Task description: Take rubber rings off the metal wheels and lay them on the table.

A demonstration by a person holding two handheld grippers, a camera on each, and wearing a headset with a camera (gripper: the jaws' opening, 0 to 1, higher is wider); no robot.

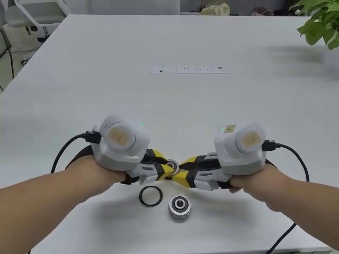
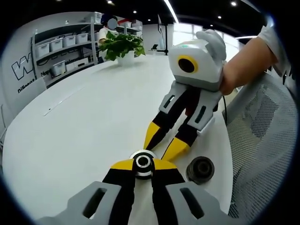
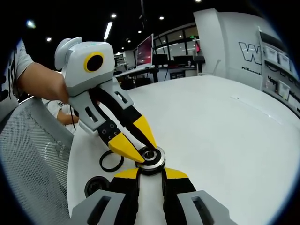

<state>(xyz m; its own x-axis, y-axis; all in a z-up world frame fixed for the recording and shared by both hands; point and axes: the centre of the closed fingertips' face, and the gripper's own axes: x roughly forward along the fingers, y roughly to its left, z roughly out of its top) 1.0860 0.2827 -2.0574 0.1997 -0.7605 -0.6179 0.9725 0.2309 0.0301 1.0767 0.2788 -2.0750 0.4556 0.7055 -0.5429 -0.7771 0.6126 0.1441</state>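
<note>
A: Now, grippers?
B: Left gripper [image 1: 165, 170]: jaws clamped on 1 metal wheel [image 2: 143, 163]. Right gripper [image 3: 152, 171]: tips at same wheel, grip unclear.
A: Table [image 1: 185, 106]?
B: 1 rubber ring [image 1: 151, 196] beside 1 second wheel [image 1: 180, 206].

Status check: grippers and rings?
Left gripper shut on wheel. Right gripper at same wheel, grip unclear. Loose ring on table, second wheel beside it.

Left gripper [image 1: 167, 170] and right gripper [image 1: 181, 175] seemingly on one wheel [image 1: 172, 165].
</note>
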